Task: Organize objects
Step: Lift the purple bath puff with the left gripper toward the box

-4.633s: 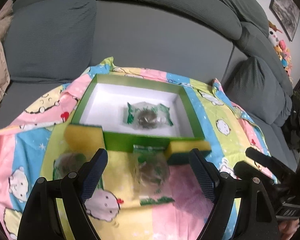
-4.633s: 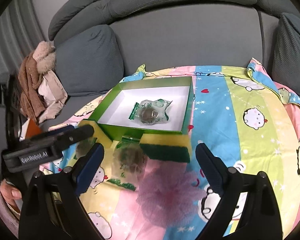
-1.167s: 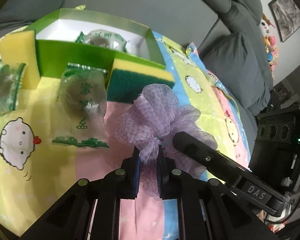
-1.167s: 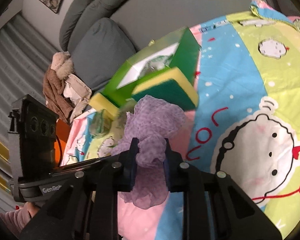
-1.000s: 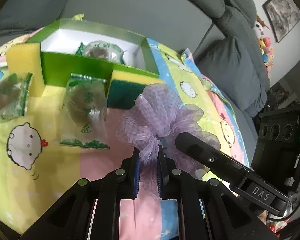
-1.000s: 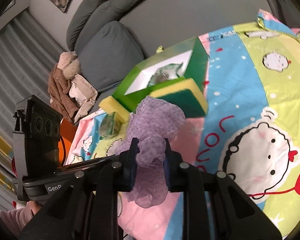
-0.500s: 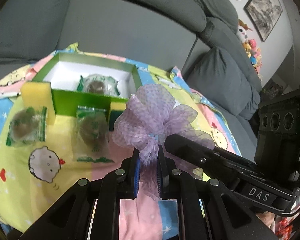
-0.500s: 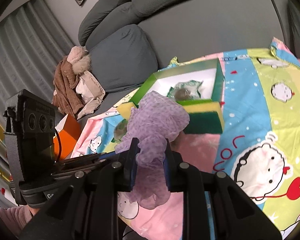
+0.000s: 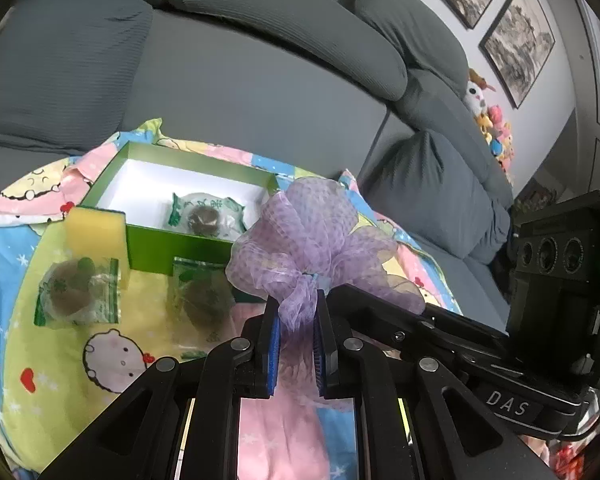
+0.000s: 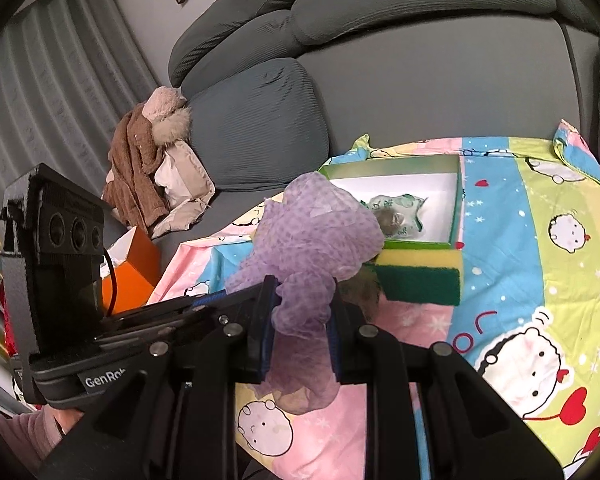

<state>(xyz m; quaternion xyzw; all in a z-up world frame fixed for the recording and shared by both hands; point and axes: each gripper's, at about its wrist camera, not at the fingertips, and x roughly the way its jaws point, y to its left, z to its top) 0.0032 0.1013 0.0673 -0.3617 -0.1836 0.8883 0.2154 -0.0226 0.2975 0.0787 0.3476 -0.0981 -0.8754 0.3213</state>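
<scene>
We pinch a purple bow at center frame between both grippers, the left gripper and right gripper each closed tight on its gathered stem, above the green box at mid-left.

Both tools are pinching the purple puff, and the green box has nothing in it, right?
Not quite. Both tools, left and right, do pinch the purple puff, but the green box isn't empty: the left wrist view shows one wrapped packet inside.
</scene>
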